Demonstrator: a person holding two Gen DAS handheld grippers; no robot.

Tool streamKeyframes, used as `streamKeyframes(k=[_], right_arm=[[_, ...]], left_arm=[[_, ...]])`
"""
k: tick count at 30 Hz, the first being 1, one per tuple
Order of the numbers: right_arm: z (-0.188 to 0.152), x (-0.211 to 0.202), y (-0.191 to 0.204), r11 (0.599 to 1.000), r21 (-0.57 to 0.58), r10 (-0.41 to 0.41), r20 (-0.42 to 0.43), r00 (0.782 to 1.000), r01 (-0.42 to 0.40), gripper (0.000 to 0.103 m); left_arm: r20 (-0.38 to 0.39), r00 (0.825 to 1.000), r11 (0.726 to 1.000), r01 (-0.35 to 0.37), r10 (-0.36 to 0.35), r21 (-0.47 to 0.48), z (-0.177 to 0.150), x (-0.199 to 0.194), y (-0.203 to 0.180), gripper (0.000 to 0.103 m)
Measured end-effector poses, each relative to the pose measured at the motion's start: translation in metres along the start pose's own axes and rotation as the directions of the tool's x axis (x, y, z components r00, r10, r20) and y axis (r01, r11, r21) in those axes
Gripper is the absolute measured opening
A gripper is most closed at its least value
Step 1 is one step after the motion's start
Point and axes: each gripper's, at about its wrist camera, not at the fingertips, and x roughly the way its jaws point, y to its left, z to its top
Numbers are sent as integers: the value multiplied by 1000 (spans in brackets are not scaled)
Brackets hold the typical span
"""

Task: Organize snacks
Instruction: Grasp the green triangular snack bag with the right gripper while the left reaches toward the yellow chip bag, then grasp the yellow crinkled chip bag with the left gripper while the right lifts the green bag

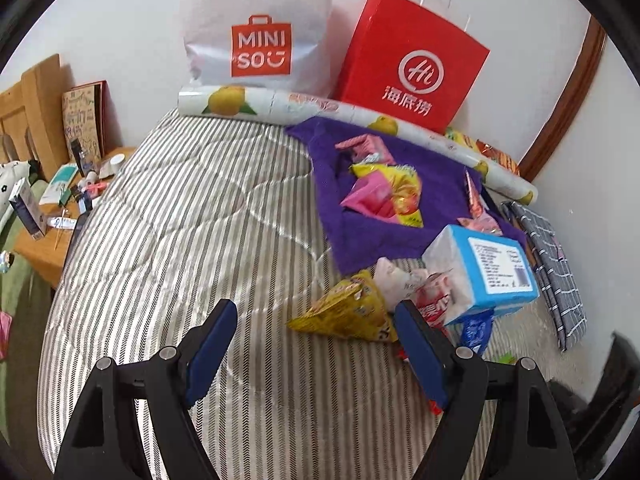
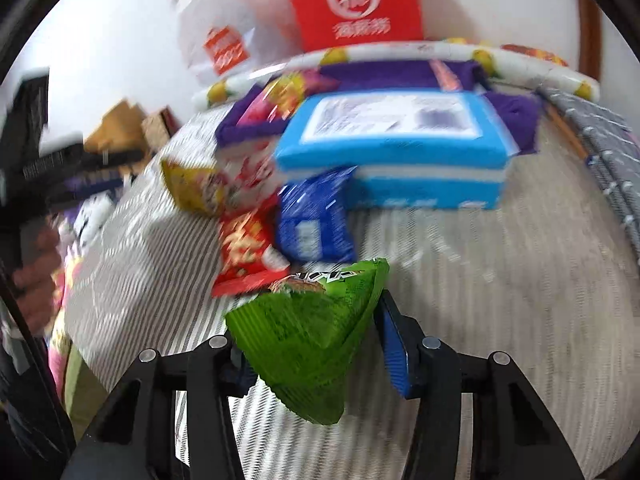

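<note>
Green snack pack clamped in right gripper; left gripper released, nothing between fingers, over striped bedcover.

**Striped bed cover with snacks and bags**

A grey-and-white striped bed cover carries a purple towel, a blue tissue pack, a yellow snack packet, a red snack packet, a blue snack packet, a lemon-print roll and a checked cloth.

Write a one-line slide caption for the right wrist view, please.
Right gripper closes around a green snack packet above the striped bedcover, near the blue tissue pack.
</note>
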Motion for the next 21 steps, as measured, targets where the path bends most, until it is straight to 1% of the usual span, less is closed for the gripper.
streamKeyframes(k=[2, 4, 6, 8, 11, 14, 18, 21], right_arm=[[4, -10, -12, 999, 20, -28, 39, 999, 27, 50], [8, -17, -26, 996, 33, -90, 76, 993, 88, 50], [12, -17, -40, 990, 50, -137, 89, 987, 133, 50], [15, -16, -54, 983, 71, -174, 88, 981, 168, 50], [17, -15, -71, 979, 104, -188, 97, 977, 178, 50], [17, -11, -80, 977, 108, -194, 91, 977, 184, 50], [18, -6, -89, 970, 111, -224, 90, 970, 214, 50], [18, 0, -92, 968, 100, -238, 82, 968, 229, 50]], left_arm=[[-12, 1000, 1000, 7, -7, 8, -2, 5, -1, 80], [-26, 999, 1000, 19, -18, 17, -3, 11, -5, 80], [-28, 999, 999, 44, -44, 20, -3, 16, -10, 80], [-26, 998, 999, 53, -53, 9, -1, 21, -13, 80], [-20, 999, 999, 24, -24, -21, 2, 32, -14, 80], [-52, 998, 999, 28, -30, -32, 2, 46, -14, 79], [-73, 997, 1000, -29, 29, -5, -3, 63, -17, 78], [-60, 998, 1000, -15, 14, -15, -5, 67, -14, 78]])
